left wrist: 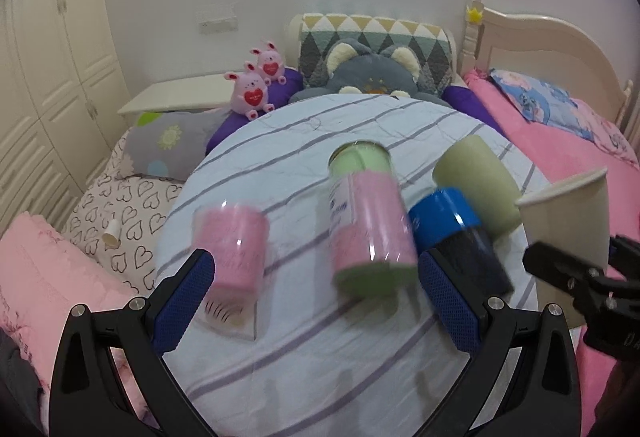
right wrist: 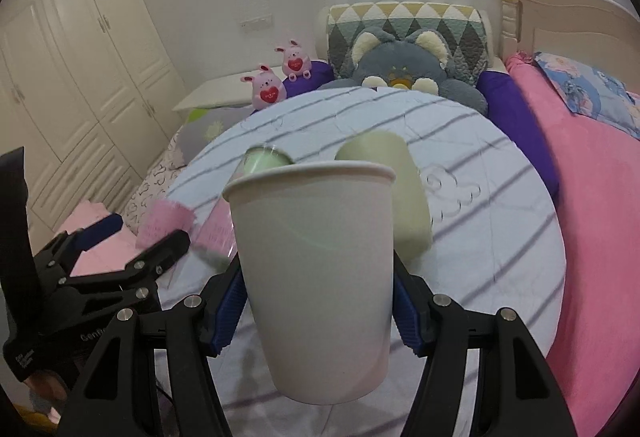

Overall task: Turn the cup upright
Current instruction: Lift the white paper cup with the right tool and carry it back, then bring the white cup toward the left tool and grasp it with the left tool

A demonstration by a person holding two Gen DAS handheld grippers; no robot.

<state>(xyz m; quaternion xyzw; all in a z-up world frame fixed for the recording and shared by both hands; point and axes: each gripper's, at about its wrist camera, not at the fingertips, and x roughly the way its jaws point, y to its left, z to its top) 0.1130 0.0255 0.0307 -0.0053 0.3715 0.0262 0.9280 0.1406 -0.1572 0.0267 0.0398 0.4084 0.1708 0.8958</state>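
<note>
My right gripper is shut on a white paper cup and holds it upright, rim up, above the round table with the striped cloth. The cup also shows at the right edge of the left wrist view, with the right gripper below it. My left gripper is open and empty, low over the table's front, its blue pads to either side of the containers.
On the table stand a small pink jar, a tall pink-and-green canister, a blue-lidded dark jar and an upturned pale green cup. Beds with pink covers, pillows and plush toys surround the table.
</note>
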